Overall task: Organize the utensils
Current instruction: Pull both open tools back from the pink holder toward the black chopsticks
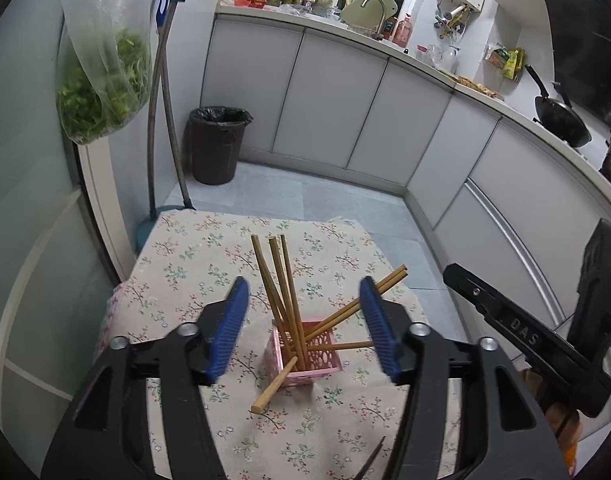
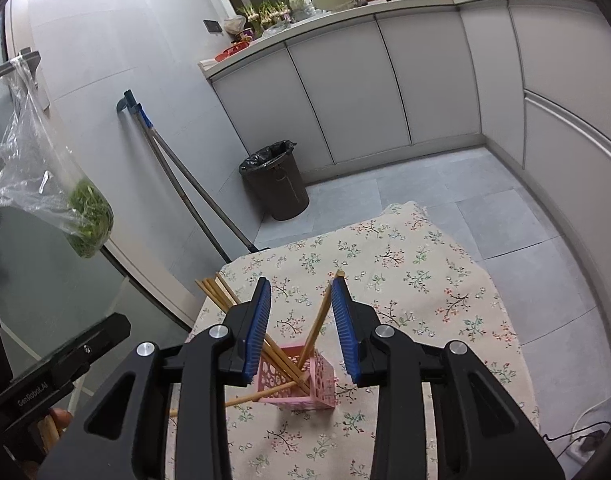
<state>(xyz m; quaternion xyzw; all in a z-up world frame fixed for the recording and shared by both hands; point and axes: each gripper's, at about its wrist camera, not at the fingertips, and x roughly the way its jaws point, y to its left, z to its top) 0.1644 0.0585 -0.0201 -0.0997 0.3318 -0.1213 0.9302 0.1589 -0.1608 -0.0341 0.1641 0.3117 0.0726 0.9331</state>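
A small pink perforated plastic basket [image 1: 303,354] stands on the floral-patterned tablecloth [image 1: 193,248], holding several leaning wooden chopsticks [image 1: 283,280]. The left gripper [image 1: 303,330] and the right gripper [image 2: 301,328] hover above it, each with blue pads spread apart, grasping nothing.

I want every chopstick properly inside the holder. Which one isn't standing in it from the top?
The chopstick slanting down at the pink holder's near left corner, its end resting on the tablecloth. The others rise or lean out of the top.
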